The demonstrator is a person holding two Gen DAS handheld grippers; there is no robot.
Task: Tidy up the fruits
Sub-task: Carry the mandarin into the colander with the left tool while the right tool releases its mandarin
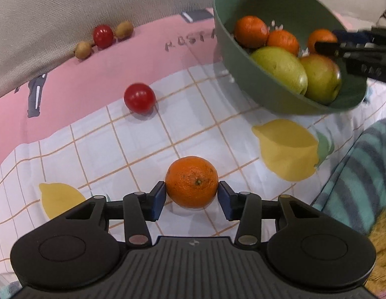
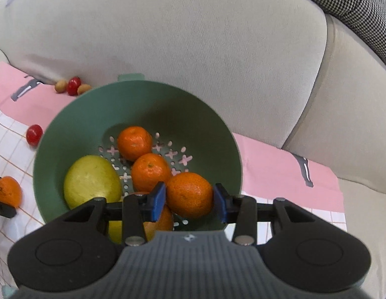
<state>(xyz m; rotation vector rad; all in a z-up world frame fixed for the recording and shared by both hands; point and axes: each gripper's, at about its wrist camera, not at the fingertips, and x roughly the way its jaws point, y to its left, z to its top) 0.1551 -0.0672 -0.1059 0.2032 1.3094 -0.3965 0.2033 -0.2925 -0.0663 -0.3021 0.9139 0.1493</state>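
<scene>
A green colander bowl (image 1: 262, 92) (image 2: 98, 114) holds two tangerines (image 2: 134, 142), a yellow-green pear (image 2: 92, 179) and a second pear-like fruit (image 1: 321, 79). My right gripper (image 2: 189, 197) is shut on a tangerine (image 2: 190, 194) and holds it over the bowl's near side; it also shows in the left wrist view (image 1: 327, 46). My left gripper (image 1: 191, 196) has its blue pads touching both sides of another tangerine (image 1: 192, 182) that rests on the checked cloth (image 1: 133, 149).
A red tomato (image 1: 139, 98) lies on the cloth's far edge. Another red tomato (image 1: 103, 35) and two brown kiwis (image 1: 123, 29) sit against the beige sofa back (image 2: 168, 37) on a pink sheet (image 1: 80, 82). A striped teal cloth (image 1: 362, 179) lies at right.
</scene>
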